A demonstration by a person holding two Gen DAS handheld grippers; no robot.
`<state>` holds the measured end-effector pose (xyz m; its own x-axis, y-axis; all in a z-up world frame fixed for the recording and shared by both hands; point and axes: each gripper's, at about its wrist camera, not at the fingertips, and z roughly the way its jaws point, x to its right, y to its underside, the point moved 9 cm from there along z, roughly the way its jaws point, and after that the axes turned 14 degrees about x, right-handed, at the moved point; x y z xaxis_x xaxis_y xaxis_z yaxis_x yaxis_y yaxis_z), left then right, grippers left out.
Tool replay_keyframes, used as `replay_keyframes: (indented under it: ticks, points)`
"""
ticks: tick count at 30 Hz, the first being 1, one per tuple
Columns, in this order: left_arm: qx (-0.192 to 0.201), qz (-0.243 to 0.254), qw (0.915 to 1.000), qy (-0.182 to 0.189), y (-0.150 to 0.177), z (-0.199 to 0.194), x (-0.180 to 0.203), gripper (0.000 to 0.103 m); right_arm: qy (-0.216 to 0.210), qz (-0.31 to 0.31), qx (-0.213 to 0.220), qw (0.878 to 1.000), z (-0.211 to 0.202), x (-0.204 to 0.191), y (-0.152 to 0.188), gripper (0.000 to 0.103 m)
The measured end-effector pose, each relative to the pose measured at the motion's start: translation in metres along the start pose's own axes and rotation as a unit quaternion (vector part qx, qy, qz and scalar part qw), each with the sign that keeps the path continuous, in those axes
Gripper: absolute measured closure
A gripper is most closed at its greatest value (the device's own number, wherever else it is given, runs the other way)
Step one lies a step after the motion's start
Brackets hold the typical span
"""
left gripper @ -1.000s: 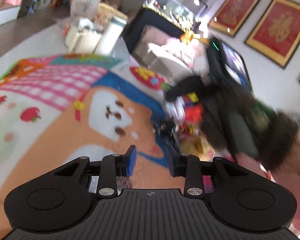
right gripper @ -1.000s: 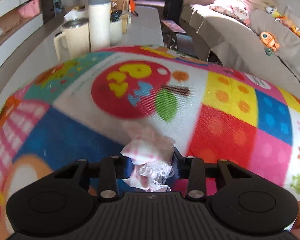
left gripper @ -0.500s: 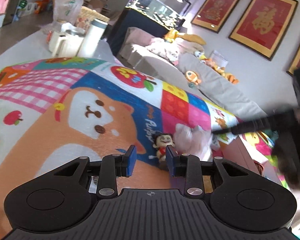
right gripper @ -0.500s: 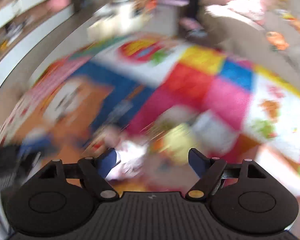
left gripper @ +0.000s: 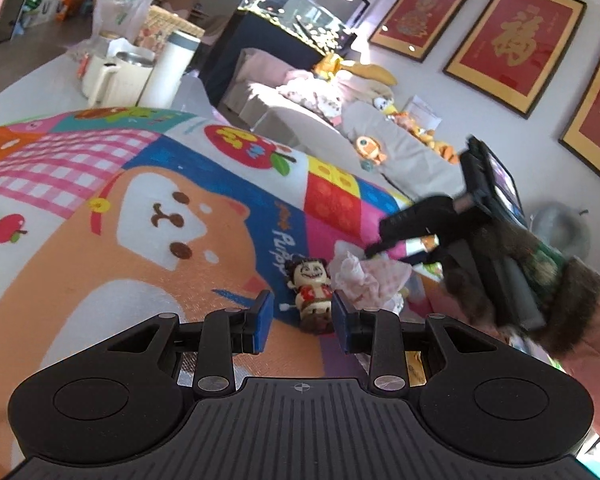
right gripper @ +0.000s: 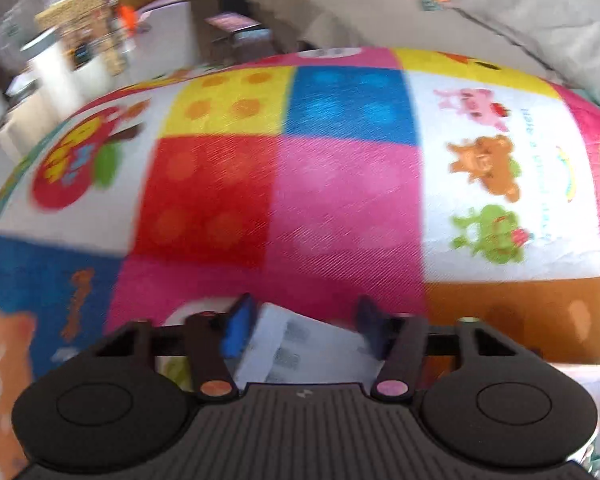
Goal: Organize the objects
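A small doll figurine (left gripper: 312,292) with black hair and a red top lies on the colourful play mat (left gripper: 148,216). My left gripper (left gripper: 300,316) is open, its blue pads on either side of the figurine's lower half, not closed on it. A crumpled pink and white cloth (left gripper: 368,278) lies just right of the figurine. My right gripper (left gripper: 392,236) shows above that cloth in the left wrist view. In its own blurred view the right gripper (right gripper: 300,320) is open and empty over a white box (right gripper: 300,348) at the mat's (right gripper: 320,200) near edge.
A cream jug (left gripper: 112,80), a white flask (left gripper: 168,70) and a plastic bag (left gripper: 122,4) stand on the table behind the mat. A grey sofa (left gripper: 380,136) with soft toys runs along the far right. A pink bin edge (left gripper: 596,344) is at right.
My right gripper let go of the pink cloth beside the figurine, opened, and swung to the right. My left gripper moved forward so the figurine sits between its pads.
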<state>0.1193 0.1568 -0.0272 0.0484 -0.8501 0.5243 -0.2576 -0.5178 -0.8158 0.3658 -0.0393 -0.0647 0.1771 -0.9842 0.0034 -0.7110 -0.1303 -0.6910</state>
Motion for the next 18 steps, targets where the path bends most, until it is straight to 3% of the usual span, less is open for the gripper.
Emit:
replay_keyframes:
  ticks: [7, 11, 13, 15, 18]
  points:
    - [0.016, 0.018, 0.9997, -0.004, -0.008, -0.007, 0.004, 0.068, -0.068, -0.059, -0.017, 0.996, -0.059, -0.029, 0.055, 0.059]
    - [-0.009, 0.058, 0.9978, 0.029, 0.002, -0.022, 0.028, 0.068, -0.084, -0.075, -0.009, 0.994, -0.104, -0.032, 0.078, 0.059]
    - [-0.042, 0.104, 0.9921, 0.056, 0.018, -0.035, 0.048, 0.068, -0.093, -0.088, 0.032, 0.991, -0.141, -0.026, 0.082, 0.054]
    - [-0.069, 0.158, 0.9813, 0.085, 0.037, -0.051, 0.070, 0.068, -0.098, -0.086, 0.078, 0.988, -0.180, -0.012, 0.087, 0.033]
    - [-0.107, 0.213, 0.9649, 0.110, 0.065, -0.074, 0.092, 0.068, -0.084, -0.077, 0.122, 0.986, -0.223, 0.018, 0.106, 0.026]
